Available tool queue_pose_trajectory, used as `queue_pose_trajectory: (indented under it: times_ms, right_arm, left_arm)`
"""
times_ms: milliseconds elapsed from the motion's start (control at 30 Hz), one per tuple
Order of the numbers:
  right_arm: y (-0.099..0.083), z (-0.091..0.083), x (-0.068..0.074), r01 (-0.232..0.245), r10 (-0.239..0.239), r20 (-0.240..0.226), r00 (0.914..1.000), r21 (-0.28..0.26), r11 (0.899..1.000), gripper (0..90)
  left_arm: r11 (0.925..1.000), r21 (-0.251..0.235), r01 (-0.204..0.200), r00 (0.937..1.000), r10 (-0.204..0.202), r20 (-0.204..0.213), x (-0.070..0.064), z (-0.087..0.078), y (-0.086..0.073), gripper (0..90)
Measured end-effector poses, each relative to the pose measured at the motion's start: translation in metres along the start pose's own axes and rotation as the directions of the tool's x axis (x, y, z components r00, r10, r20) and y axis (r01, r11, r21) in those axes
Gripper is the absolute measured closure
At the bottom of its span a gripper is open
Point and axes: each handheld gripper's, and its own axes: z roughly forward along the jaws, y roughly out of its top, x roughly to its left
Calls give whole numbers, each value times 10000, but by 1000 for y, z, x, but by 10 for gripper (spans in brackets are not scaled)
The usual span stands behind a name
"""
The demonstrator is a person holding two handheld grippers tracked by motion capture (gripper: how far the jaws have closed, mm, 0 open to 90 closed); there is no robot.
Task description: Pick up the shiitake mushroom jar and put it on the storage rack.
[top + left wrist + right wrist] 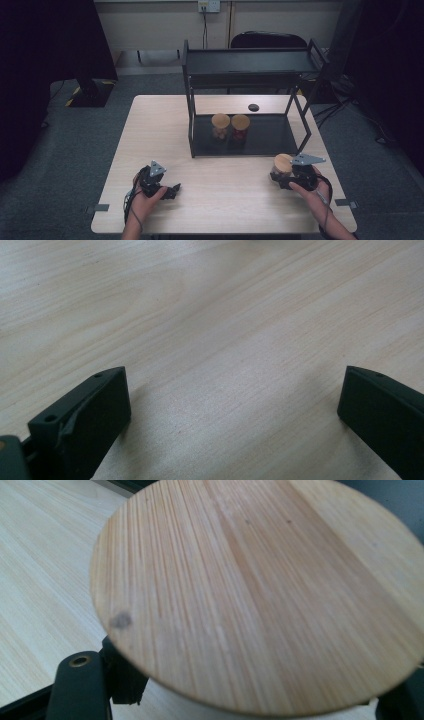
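Meanwhile, right gripper (281, 176) clamped on wooden-lidded jar (282, 164) beside black rack (191, 131); left gripper (235, 410) apart, low over table (210, 315).

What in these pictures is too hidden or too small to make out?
- Contents of the held jar: in the right gripper view its wooden lid covers them.
- Right gripper: jaw tips hidden behind that jar.
- Small dark object on the table: too small in the high view.
- Two shelf jars: contents dim.
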Motion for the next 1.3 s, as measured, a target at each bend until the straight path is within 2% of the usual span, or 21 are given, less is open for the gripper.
queue_pose_trajectory:
  times_ms: [1300]
  right_arm:
    - [36,20,-7,51,-50,-45,10000,283,9996,258]
  left_arm:
    - [10000,7,-17,10000,17,-1,0,0,0,2]
